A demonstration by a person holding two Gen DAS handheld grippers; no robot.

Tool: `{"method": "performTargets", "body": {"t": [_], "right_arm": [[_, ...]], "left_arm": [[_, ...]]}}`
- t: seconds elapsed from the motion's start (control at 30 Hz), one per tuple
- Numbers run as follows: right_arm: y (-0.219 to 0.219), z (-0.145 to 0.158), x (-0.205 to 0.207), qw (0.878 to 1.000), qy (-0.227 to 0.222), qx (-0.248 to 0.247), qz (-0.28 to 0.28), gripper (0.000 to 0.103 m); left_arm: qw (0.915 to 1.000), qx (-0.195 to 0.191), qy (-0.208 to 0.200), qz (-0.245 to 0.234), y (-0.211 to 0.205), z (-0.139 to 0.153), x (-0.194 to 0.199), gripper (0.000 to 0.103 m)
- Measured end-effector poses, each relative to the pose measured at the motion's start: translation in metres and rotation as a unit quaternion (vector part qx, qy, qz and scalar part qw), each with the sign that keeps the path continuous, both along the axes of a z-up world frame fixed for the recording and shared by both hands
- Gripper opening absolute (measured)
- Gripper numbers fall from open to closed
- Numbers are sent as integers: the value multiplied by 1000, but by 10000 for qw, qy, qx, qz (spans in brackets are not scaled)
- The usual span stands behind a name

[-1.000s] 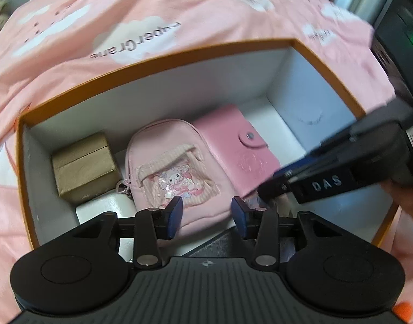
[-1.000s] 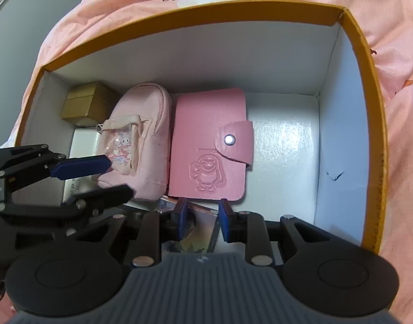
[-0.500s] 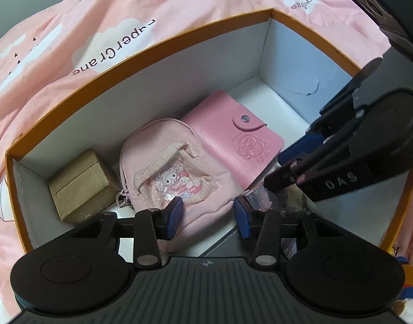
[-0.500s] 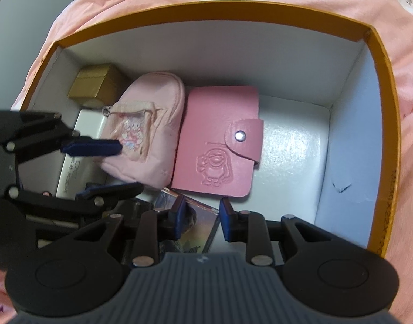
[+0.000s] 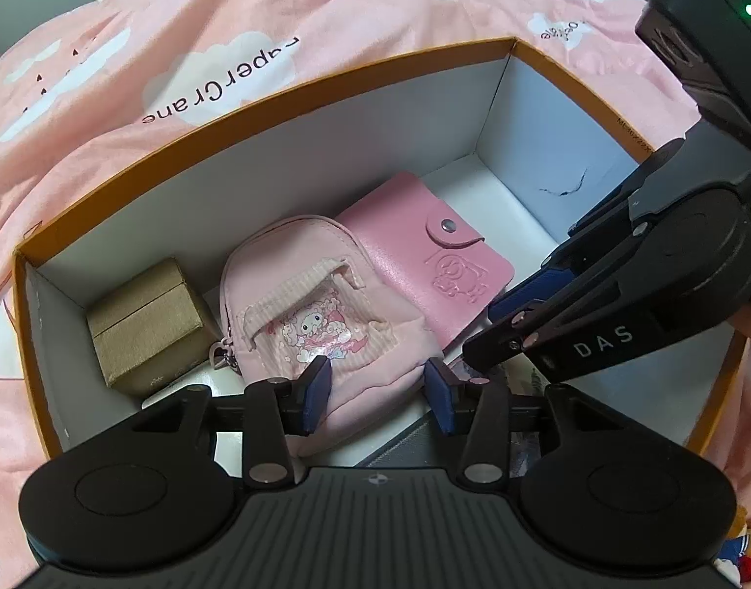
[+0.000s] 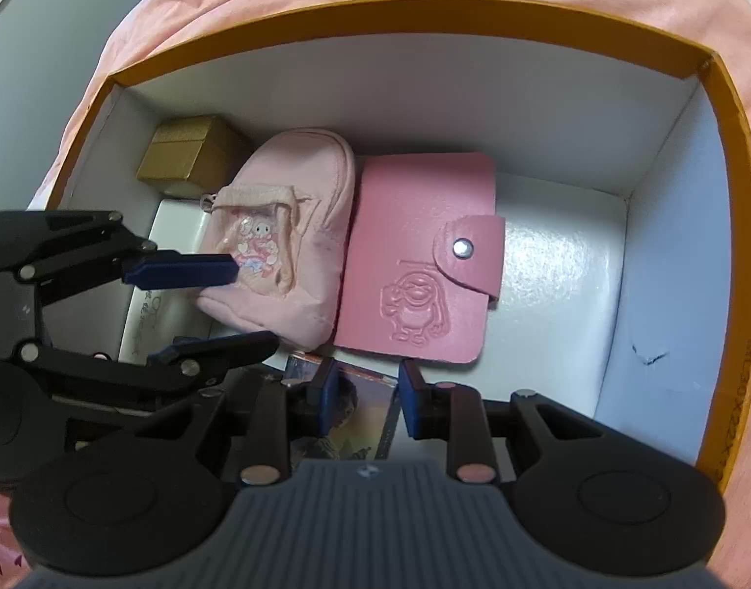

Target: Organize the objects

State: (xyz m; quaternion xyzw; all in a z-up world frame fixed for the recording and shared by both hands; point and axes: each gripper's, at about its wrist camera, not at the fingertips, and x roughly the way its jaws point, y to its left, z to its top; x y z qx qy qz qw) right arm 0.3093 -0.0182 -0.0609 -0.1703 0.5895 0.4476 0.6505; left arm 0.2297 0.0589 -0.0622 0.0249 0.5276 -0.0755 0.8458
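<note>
An orange-rimmed box with white walls holds a gold box, a small pink pouch and a pink snap wallet. A printed card lies at the near edge. My left gripper is open and empty above the pouch's near end. My right gripper is open and empty above the card, just in front of the wallet.
The box rests on a pink bedsheet with white clouds and lettering. A white flat box lies under the pouch at the left. The box floor right of the wallet is bare white. A dark device stands at the far right.
Both grippers have risen and pulled back from the box, so more of its inside shows. The objects inside have not moved.
</note>
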Motion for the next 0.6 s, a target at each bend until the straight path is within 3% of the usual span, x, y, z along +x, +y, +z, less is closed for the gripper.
{"method": "performTargets", "body": {"t": [0.17, 0.4, 0.6], "right_arm": [[-2, 8, 0, 9997, -59, 97, -216, 31], [-11, 26, 14, 9932, -968, 214, -614, 27], [2, 9, 14, 9937, -855, 19, -725, 26]], "left_arm": [[9998, -71, -88, 165, 5, 6, -7, 54], [9979, -374, -137, 513, 20, 12, -14, 54], [9959, -487, -161, 751, 24, 12, -16, 54]]}}
